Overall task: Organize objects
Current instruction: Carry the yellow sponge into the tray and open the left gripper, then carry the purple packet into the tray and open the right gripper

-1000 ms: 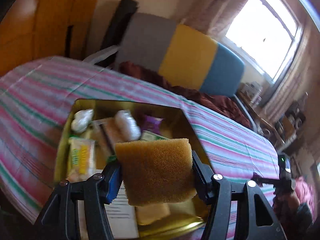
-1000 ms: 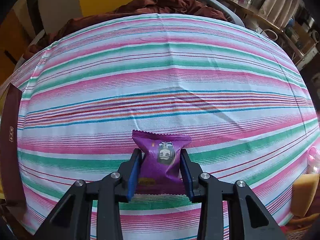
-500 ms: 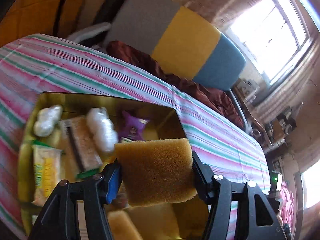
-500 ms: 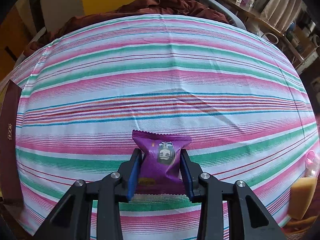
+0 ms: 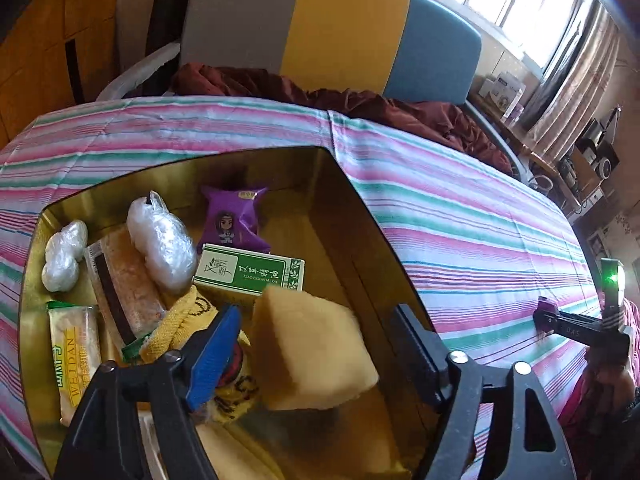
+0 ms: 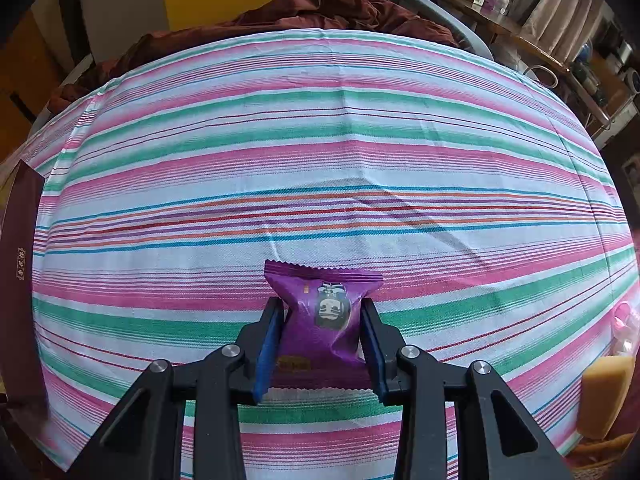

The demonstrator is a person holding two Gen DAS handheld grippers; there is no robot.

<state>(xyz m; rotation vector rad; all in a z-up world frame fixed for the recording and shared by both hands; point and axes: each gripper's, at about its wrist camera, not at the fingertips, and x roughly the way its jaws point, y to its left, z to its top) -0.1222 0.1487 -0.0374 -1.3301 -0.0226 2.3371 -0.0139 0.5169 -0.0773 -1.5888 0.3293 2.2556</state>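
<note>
Change: sponge, clamped a second ago, now lies loose between the spreading fingers, tilted over the tin.
Left gripper: jaws opening, pads clear of the porous yellow block.
Right gripper: closed tight on a glossy purple snack packet with crimped ends, above the striped woven cloth.
Tin: gold, rectangular, smooth-walled; holds a green-and-white essential oil box, a second purple packet, crinkled plastic-wrapped bundles and a yellow knitted cloth.
</note>
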